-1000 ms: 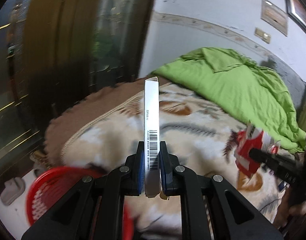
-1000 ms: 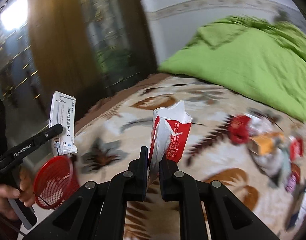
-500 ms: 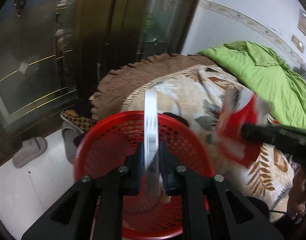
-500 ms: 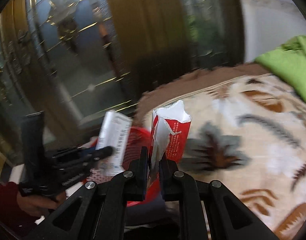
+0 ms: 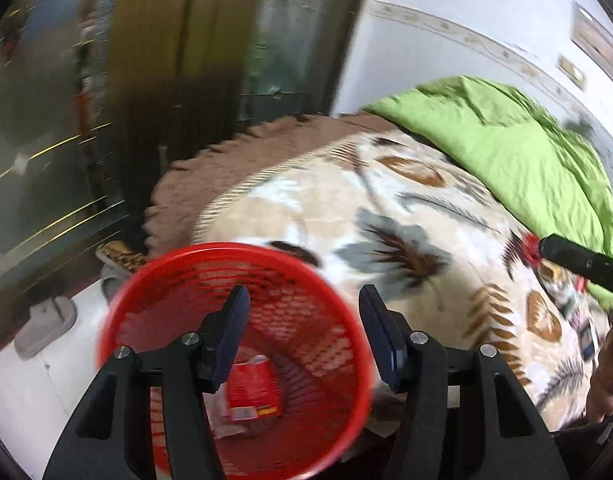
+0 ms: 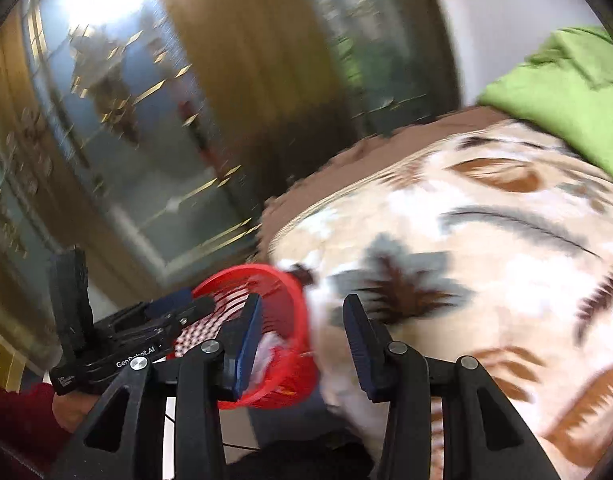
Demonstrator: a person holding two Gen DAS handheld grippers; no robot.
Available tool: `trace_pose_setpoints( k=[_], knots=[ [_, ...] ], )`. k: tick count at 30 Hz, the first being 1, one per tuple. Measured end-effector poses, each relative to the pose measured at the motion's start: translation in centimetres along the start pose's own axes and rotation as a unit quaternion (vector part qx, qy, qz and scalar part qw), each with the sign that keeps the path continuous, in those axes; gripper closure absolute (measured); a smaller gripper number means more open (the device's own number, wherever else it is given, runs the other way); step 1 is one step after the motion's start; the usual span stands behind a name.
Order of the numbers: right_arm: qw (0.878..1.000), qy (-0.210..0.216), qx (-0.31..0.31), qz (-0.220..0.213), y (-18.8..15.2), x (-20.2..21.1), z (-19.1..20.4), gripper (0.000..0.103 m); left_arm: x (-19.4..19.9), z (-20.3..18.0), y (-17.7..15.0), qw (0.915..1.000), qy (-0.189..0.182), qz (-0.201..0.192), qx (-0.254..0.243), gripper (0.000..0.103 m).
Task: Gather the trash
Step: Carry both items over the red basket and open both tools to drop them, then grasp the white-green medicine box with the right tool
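A red mesh basket [image 5: 226, 250] stands on the floor beside the bed. A red carton [image 5: 252, 390] and a pale box [image 5: 222, 420] lie at its bottom. My left gripper [image 5: 304, 320] hangs over the basket's mouth, its jaws opening with nothing between them. My right gripper [image 6: 302, 332] is over the basket's [image 6: 242, 270] near rim, jaws also opening and empty; something white [image 6: 266, 354] shows inside. The left gripper [image 6: 194, 306] appears at the left of the right wrist view. One of the right gripper's fingers [image 5: 574, 258] enters the left wrist view at the right.
The bed carries a leaf-patterned blanket [image 5: 386, 208] and a green quilt [image 5: 526, 152]. Several wrappers [image 5: 562, 280] lie on the blanket at the right. Grey slippers [image 5: 46, 324] sit on the white floor by a glass cabinet [image 6: 126, 120]. A hand in a red sleeve [image 6: 18, 412] holds the left gripper.
Both grippers swung from over the bed to over the red basket. The left one let go of the white box, the right one the torn red carton; both jaws now stand apart.
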State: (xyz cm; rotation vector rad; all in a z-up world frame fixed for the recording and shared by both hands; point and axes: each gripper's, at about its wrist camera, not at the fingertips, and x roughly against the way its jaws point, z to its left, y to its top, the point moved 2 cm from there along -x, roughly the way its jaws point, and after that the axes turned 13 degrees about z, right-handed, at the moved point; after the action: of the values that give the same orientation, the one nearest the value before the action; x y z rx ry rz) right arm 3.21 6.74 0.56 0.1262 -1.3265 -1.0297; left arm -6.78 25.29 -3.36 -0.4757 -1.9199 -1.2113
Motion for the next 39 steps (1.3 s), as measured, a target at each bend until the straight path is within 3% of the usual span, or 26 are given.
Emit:
trace_pose_setpoints(
  k=[5, 7, 9, 10, 11, 12, 14, 16, 17, 21, 25, 26, 27, 28, 32, 35, 39],
  knots=[
    [0.993, -0.086, -0.067, -0.050, -3.6, 6.0, -5.9, 0.058, -1.3, -6.4, 0.7, 0.9972, -0.031, 0.014, -0.066, 0.047],
    [0.985, -0.125, -0.101, -0.062, -4.9, 8.0, -8.2, 0.057, -2.0, -9.0, 0.9, 0.9944, -0.040, 0.023, -0.095, 0.047],
    [0.968, -0.179, -0.154, -0.080, -6.7, 10.5, -11.5, 0.056, -2.7, -11.8, 1.1, 0.9905, -0.055, 0.035, -0.121, 0.047],
    [0.957, -0.211, -0.180, -0.088, -7.4, 11.7, -13.0, 0.056, -2.9, -13.1, 1.2, 0.9887, -0.062, 0.039, -0.131, 0.047],
    [0.937, -0.258, -0.214, -0.102, -8.6, 13.6, -14.8, 0.053, -3.2, -14.4, 1.3, 0.9864, -0.071, 0.043, -0.142, 0.047],
    [0.920, -0.293, -0.236, -0.108, -9.5, 14.9, -16.0, 0.046, -3.5, -15.7, 1.4, 0.9838, -0.078, 0.046, -0.155, 0.047],
    [0.863, -0.381, -0.310, -0.118, -12.1, 18.3, -19.1, 0.032, -3.9, -18.2, 1.5, 0.9785, -0.088, 0.053, -0.179, 0.046],
    [0.818, -0.426, -0.368, -0.117, -14.2, 20.6, -21.8, 0.029, -4.5, -20.7, 1.6, 0.9719, -0.107, 0.065, -0.200, 0.046],
    [0.788, -0.449, -0.408, -0.106, -16.0, 21.7, -23.5, 0.029, -4.7, -21.7, 1.6, 0.9698, -0.110, 0.068, -0.207, 0.046],
    [0.757, -0.427, -0.491, -0.064, -19.7, 21.8, -26.8, 0.029, -5.1, -25.7, 1.6, 0.9584, -0.128, 0.074, -0.245, 0.046],
    [0.763, -0.377, -0.525, -0.038, -21.5, 20.5, -28.3, 0.029, -5.0, -30.0, 1.8, 0.9407, -0.158, 0.083, -0.288, 0.045],
    [0.765, -0.360, -0.532, -0.042, -21.9, 20.4, -28.5, 0.038, -4.9, -31.4, 2.0, 0.9340, -0.169, 0.086, -0.303, 0.044],
    [0.768, -0.348, -0.536, -0.046, -22.1, 20.3, -28.7, 0.061, -4.8, -32.4, 2.1, 0.9282, -0.179, 0.088, -0.314, 0.043],
    [0.769, -0.335, -0.543, -0.047, -22.4, 20.2, -28.9, 0.065, -4.7, -33.8, 2.2, 0.9228, -0.183, 0.087, -0.327, 0.042],
    [0.767, -0.328, -0.545, -0.084, -23.0, 21.5, -29.2, 0.067, -4.8, -38.6, 2.5, 0.9012, -0.201, 0.082, -0.375, 0.038],
    [0.760, -0.359, -0.530, -0.111, -22.5, 22.7, -28.7, 0.067, -5.7, -42.3, 3.1, 0.8850, -0.224, 0.086, -0.399, 0.037],
    [0.758, -0.364, -0.528, -0.123, -22.2, 23.2, -29.0, 0.067, -8.3, -47.0, 3.8, 0.8654, -0.251, 0.102, -0.422, 0.035]
  ],
)
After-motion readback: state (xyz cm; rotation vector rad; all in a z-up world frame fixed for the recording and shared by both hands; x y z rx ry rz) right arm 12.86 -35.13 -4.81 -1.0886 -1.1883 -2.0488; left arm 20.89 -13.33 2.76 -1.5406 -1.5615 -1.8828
